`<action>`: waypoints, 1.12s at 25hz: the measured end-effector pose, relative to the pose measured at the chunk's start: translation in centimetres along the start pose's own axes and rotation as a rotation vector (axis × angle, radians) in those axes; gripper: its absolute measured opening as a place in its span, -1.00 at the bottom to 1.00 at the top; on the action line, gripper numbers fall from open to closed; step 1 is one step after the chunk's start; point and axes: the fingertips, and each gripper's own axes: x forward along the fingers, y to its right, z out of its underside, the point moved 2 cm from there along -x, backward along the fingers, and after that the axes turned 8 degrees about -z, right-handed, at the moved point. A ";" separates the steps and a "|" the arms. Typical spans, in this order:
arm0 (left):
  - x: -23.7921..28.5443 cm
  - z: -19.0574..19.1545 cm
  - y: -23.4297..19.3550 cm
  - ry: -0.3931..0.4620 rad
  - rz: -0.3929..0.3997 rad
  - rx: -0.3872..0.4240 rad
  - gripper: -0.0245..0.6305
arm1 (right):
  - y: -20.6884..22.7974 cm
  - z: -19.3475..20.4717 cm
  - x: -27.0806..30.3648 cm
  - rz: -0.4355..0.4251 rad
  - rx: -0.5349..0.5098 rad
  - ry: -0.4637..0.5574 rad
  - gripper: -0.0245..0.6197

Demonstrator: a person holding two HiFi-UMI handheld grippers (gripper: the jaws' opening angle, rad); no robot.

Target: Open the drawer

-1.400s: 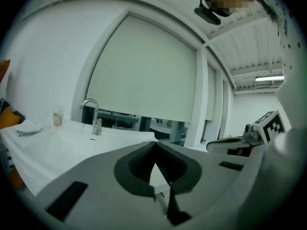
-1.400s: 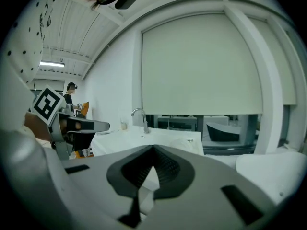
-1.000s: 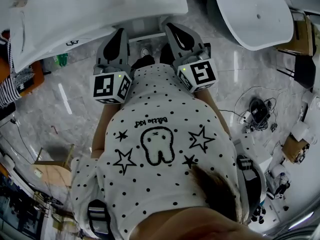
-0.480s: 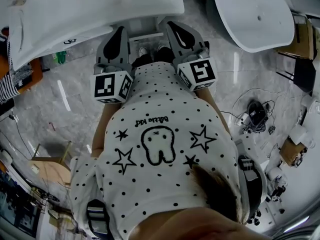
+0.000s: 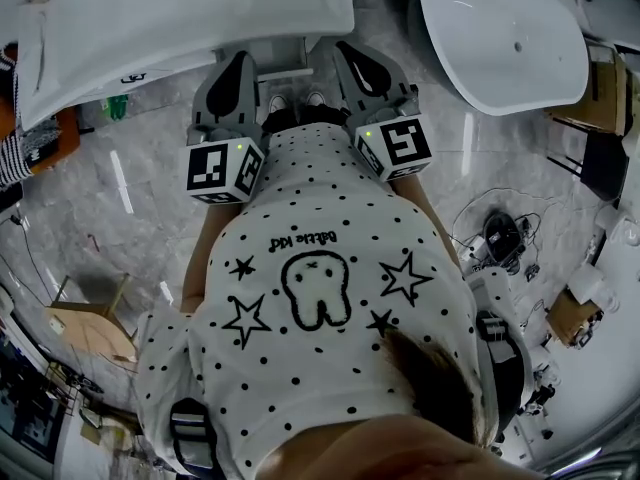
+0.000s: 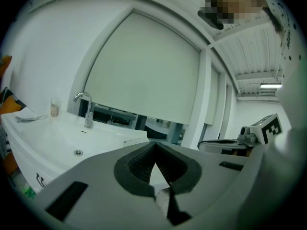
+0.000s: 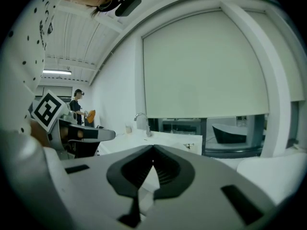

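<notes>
In the head view my left gripper [image 5: 236, 66] and right gripper [image 5: 352, 56] are held side by side at waist height, level, pointing at a white sink counter [image 5: 180, 23]. Just under the counter's edge, between the two tips, shows a white cabinet front [image 5: 285, 48]; I cannot make out a drawer or handle on it. The left gripper [image 6: 154, 144] is shut with nothing between its pads. The right gripper [image 7: 153, 148] is shut and empty too. A chrome tap [image 6: 86, 107] stands on the counter ahead of the left gripper.
A white bathtub [image 5: 500, 28] fills the top right. Cables and a dark device [image 5: 500, 233] lie on the marble floor at right, a wooden stool [image 5: 85, 328] at lower left. Another person [image 5: 12, 138] stands at the left edge beside the counter.
The counter and tub have slid toward the top of the head view, and the shoes below the grippers show more. Both grippers stay shut and side by side.
</notes>
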 end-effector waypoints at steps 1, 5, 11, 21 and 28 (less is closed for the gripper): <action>0.0 0.0 0.2 0.001 -0.006 -0.001 -0.92 | 0.2 0.0 -0.1 -0.007 -0.003 -0.001 -0.88; 0.4 0.7 1.2 -0.005 -0.023 -0.009 -0.92 | 1.0 0.3 -0.5 -0.028 -0.022 -0.007 -0.88; 0.3 2.4 2.4 -0.011 -0.032 -0.014 -0.92 | 1.3 1.6 -1.2 -0.058 -0.035 -0.027 -0.88; 0.4 2.1 5.1 0.032 -0.036 0.040 -0.92 | 2.5 1.6 -2.3 -0.084 -0.057 -0.003 -0.88; 0.4 2.0 5.7 0.042 -0.038 0.051 -0.92 | 2.9 1.7 -2.6 -0.091 -0.063 -0.005 -0.88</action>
